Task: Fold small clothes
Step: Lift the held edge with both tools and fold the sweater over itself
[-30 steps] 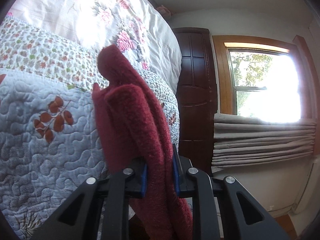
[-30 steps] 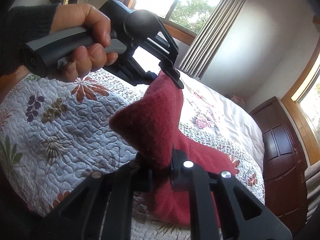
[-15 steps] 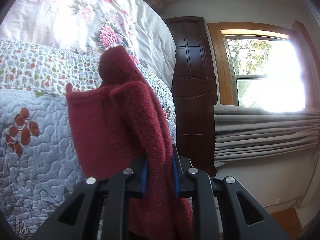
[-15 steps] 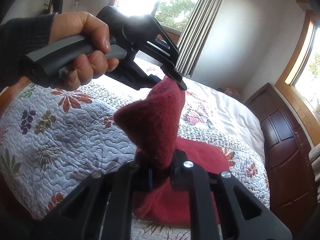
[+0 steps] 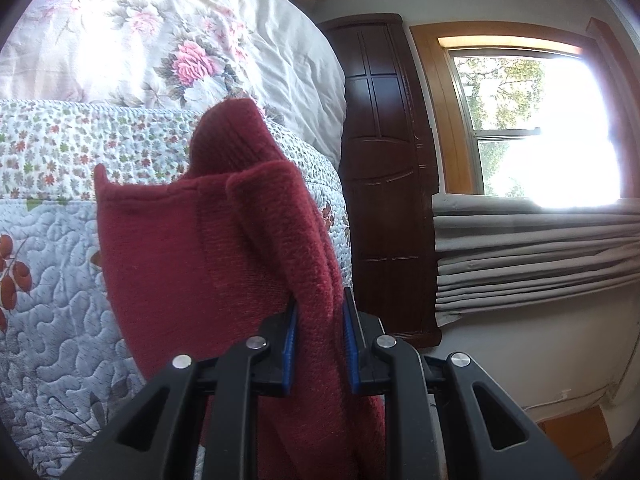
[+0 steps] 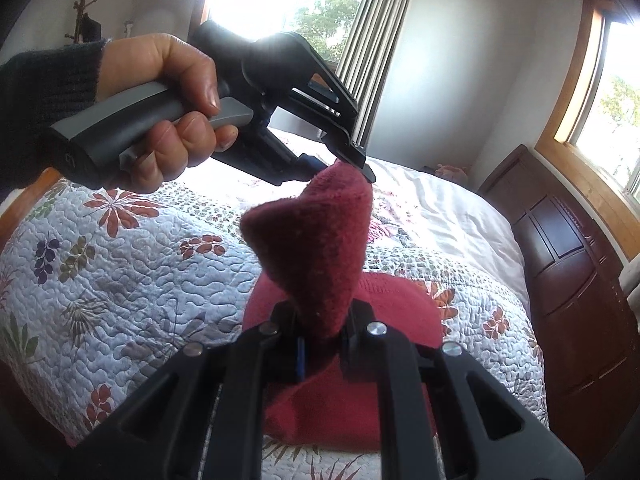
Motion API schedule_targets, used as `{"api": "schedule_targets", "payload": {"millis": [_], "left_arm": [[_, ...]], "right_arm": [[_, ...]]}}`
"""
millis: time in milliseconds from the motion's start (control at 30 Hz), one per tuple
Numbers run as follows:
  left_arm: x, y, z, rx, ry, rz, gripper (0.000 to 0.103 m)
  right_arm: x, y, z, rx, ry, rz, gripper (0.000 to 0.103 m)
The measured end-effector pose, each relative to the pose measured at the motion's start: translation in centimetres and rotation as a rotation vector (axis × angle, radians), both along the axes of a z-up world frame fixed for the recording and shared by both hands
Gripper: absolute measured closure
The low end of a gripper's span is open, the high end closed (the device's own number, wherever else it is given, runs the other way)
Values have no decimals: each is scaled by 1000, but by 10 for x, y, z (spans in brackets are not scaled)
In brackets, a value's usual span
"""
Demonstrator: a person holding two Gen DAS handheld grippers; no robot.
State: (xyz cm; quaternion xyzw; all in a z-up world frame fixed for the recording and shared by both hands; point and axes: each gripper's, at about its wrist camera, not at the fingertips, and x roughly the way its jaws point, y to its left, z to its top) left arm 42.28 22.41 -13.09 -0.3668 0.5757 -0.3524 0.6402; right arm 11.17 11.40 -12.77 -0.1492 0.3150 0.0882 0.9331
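A dark red knit garment [image 6: 316, 248] hangs stretched between both grippers above the quilted bed [image 6: 132, 276]. My right gripper [image 6: 322, 336] is shut on one edge of it, and its lower part [image 6: 344, 400] sags onto the quilt below. A hand [image 6: 160, 92] holds my left gripper [image 6: 348, 168], which is shut on the garment's far upper corner. In the left wrist view, my left gripper [image 5: 319, 332] pinches a thick fold of the red garment [image 5: 208, 248], which spreads flat to the left.
A floral white comforter [image 5: 168, 40] lies at the head of the bed. A dark wooden cabinet [image 5: 384, 168] stands beside the bed under a wood-framed window [image 5: 532, 128] with a grey blind [image 5: 536, 252]. A second window with curtains [image 6: 368, 40] is behind the hand.
Both grippers have lifted the garment higher off the quilt. In the left wrist view its panel has spread wider to the left.
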Motion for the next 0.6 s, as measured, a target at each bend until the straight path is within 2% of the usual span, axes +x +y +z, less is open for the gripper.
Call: {"api": "schedule_targets", "payload": {"millis": [433, 600], "left_arm": [[7, -68, -2, 58, 9, -38, 84], [10, -95, -5, 77, 9, -56, 90]], "right_arm": [[4, -61, -11, 74, 25, -41, 93], [8, -86, -21, 101, 53, -54, 93]]}}
